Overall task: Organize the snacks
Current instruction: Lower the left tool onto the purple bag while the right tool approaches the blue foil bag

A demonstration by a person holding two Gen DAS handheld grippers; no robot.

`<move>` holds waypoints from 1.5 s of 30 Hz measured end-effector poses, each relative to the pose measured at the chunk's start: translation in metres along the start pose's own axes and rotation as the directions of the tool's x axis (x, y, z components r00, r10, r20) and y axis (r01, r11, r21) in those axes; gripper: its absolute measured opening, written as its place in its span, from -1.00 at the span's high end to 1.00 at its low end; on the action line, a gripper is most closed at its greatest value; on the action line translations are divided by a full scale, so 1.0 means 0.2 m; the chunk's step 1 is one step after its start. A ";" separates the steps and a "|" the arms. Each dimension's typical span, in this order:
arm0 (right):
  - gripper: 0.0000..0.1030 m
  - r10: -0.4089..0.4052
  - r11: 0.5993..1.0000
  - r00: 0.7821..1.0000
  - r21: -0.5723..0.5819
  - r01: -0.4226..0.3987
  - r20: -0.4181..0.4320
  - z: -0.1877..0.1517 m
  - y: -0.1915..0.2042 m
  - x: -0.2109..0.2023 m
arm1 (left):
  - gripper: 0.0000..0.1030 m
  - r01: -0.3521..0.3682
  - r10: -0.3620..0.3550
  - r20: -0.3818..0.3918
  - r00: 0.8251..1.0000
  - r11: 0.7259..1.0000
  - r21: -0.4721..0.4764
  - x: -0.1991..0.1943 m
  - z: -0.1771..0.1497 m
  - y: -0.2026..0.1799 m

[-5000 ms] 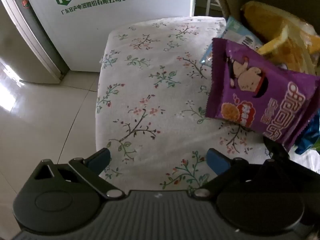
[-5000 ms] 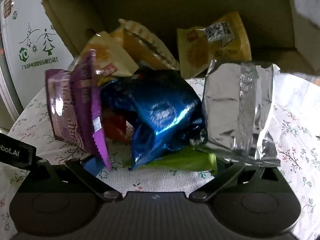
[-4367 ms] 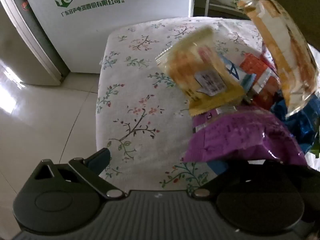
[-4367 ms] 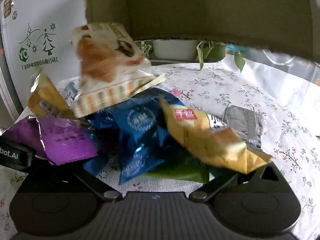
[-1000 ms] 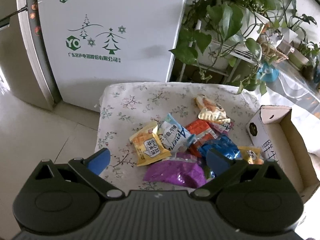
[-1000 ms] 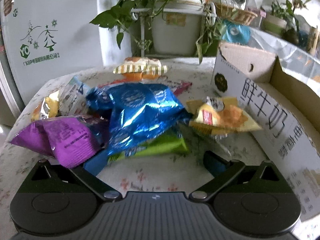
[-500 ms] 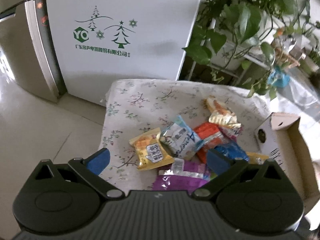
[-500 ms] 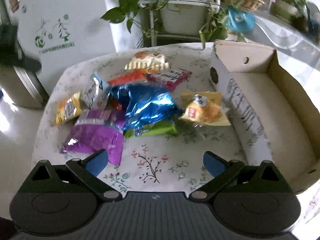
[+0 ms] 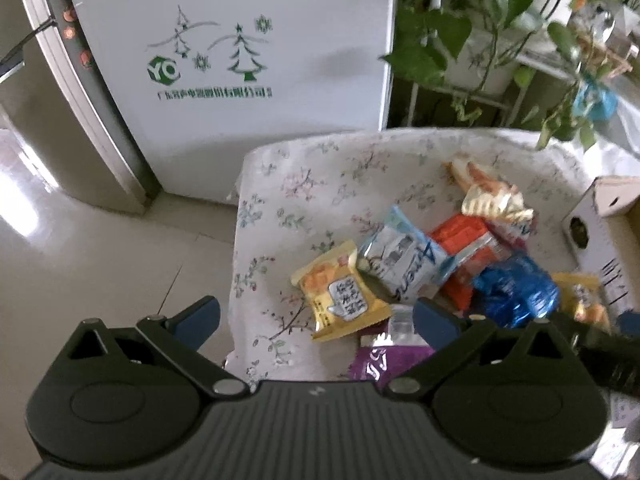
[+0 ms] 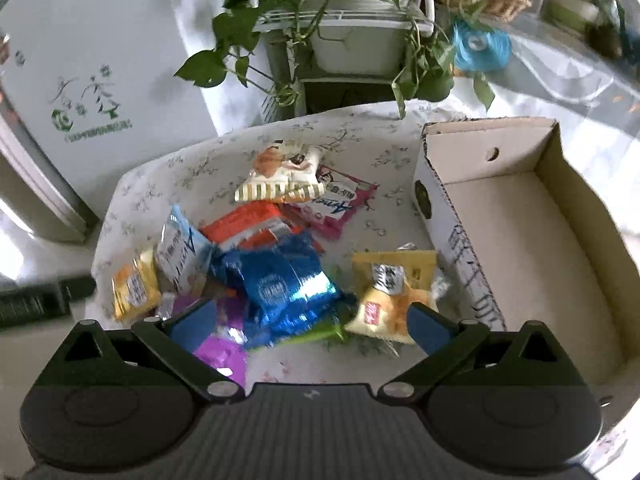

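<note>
Several snack packets lie in a heap on the floral tablecloth (image 10: pixel 184 164): a blue foil bag (image 10: pixel 280 280), a yellow packet (image 10: pixel 390 292), a purple bag (image 10: pixel 220 348), an orange-red packet (image 10: pixel 244 224), a pale blue packet (image 9: pixel 400 256), another yellow packet (image 9: pixel 340 292) and a striped cream packet (image 10: pixel 280 178). An empty cardboard box (image 10: pixel 540 248) stands to the right of the heap. My right gripper (image 10: pixel 310 326) hovers open above the heap. My left gripper (image 9: pixel 316 318) is open above the table's left front part. Neither holds anything.
A white fridge (image 9: pixel 248 48) stands behind the table on the left. Potted plants on a rack (image 10: pixel 352 40) are behind it. Tiled floor (image 9: pixel 80 240) lies left of the table. The other gripper (image 10: pixel 40 300) shows at the left edge of the right wrist view.
The box was tipped over the table and the snacks spilled out of it; it now stands upright and empty on the right. Both grippers have lifted and drawn back, staying open.
</note>
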State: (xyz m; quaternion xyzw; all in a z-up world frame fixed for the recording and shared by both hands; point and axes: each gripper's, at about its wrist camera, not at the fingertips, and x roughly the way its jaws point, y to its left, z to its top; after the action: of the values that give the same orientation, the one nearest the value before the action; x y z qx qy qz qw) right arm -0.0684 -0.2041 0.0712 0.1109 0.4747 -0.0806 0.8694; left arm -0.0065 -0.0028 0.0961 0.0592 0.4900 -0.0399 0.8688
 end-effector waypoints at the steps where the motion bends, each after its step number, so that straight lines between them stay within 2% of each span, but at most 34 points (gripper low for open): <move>1: -1.00 -0.005 1.000 1.000 0.009 0.005 -0.004 0.01 0.00 0.01 | -0.98 -0.001 0.001 -0.009 1.000 1.000 0.001 0.02 0.00 0.00; 4: -1.00 -0.050 0.998 0.999 0.032 0.051 -0.009 0.04 0.01 0.04 | -0.98 -0.019 0.019 -0.020 1.000 1.000 0.011 0.05 0.00 -0.01; 8: -1.00 -0.086 0.995 0.995 0.036 0.088 -0.060 0.04 0.02 0.08 | -0.98 -0.042 0.043 -0.032 0.999 0.999 0.029 0.11 0.02 -0.02; 12: -1.00 -0.110 0.993 0.993 0.039 0.112 -0.048 0.04 0.02 0.08 | -0.98 -0.066 0.069 -0.044 0.997 0.996 0.065 0.15 0.03 -0.04; 17: -1.00 -0.125 0.992 0.991 0.024 0.126 -0.050 0.05 0.05 0.11 | -0.98 -0.029 0.030 -0.062 0.998 0.999 0.025 0.14 0.02 -0.04; 27: -1.00 -0.146 0.989 0.988 -0.023 0.144 -0.055 0.03 0.09 0.13 | -0.98 -0.026 0.028 -0.053 0.998 0.999 0.036 0.13 0.01 -0.06; 34: -1.00 -0.162 0.986 0.986 -0.035 0.161 -0.047 0.03 0.12 0.13 | -0.97 -0.056 0.058 -0.033 0.998 0.997 0.051 0.12 0.00 -0.08; 45: -1.00 -0.176 0.983 0.983 -0.053 0.174 -0.041 0.02 0.13 0.13 | -0.96 -0.066 0.068 -0.033 0.997 0.997 0.047 0.12 -0.01 -0.07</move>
State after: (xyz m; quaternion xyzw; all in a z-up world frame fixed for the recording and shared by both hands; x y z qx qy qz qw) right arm -0.0442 -0.1807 0.0552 0.0488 0.5039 -0.1425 0.8505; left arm 0.0027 -0.0174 0.0739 0.0960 0.5017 -0.0208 0.8594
